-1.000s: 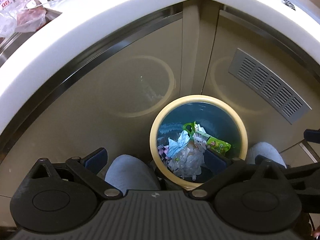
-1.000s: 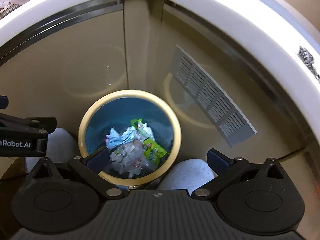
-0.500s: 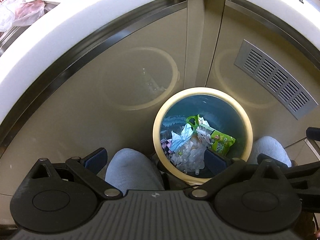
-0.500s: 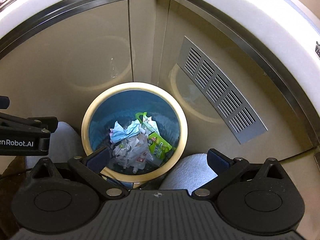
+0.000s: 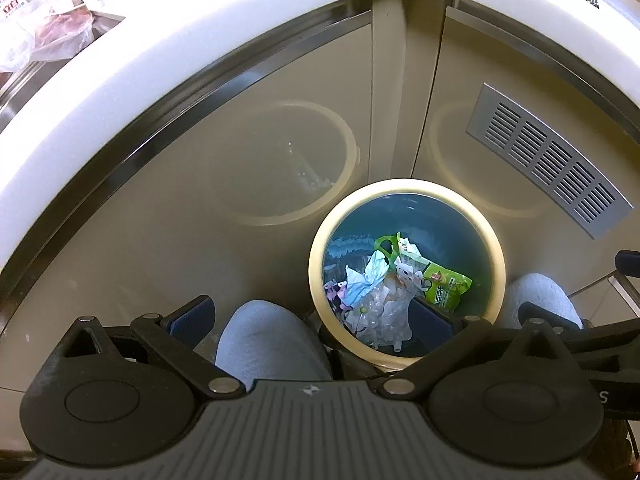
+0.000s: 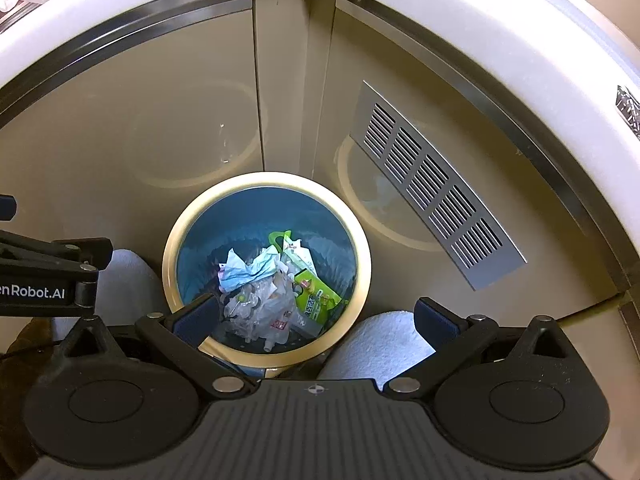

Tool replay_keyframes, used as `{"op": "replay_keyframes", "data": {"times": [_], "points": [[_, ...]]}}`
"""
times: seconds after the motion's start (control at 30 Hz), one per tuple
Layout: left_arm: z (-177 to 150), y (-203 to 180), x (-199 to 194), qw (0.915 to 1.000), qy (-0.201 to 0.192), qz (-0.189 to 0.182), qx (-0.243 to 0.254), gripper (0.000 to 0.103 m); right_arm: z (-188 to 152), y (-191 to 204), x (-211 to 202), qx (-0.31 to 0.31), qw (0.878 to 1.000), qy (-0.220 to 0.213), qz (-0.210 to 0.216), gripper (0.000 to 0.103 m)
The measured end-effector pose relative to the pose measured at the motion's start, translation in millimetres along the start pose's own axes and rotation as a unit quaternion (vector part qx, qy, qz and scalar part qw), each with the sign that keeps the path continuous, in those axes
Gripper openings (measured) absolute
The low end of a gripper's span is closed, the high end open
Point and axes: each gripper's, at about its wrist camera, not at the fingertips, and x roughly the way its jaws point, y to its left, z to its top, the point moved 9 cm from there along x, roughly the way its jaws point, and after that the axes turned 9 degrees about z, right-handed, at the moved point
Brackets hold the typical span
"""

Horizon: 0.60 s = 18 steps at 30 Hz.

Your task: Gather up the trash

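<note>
Both views pulled back slightly; bin sits lower. Left gripper (image 5: 310, 318) wide, empty, above knee. Trash (image 6: 272, 288) inside bin (image 6: 172, 248), centre floor. Right gripper (image 6: 314, 318) wide, empty. Risk: near finger clips rim, tips bin.

A home kitchen corner — a thick white stone surface (image 5: 168, 80) wraps over glossy beige cabinet doors (image 6: 132, 128) trimmed with steel strips. A grey slatted vent panel (image 6: 436, 188) sits in the door right of the corner post, above a round cream-rimmed blue waste bin (image 6: 362, 264) — household wrappers inside.
</note>
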Motion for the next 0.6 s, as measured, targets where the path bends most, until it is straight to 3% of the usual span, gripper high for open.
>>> {"op": "replay_keyframes", "data": {"times": [0.6], "points": [[0.6,1.9,-2.9,1.0,-0.004,0.003,0.002,0.103,-0.5,-1.1,-1.3,0.005,1.0,-0.003,0.003,0.103]]}}
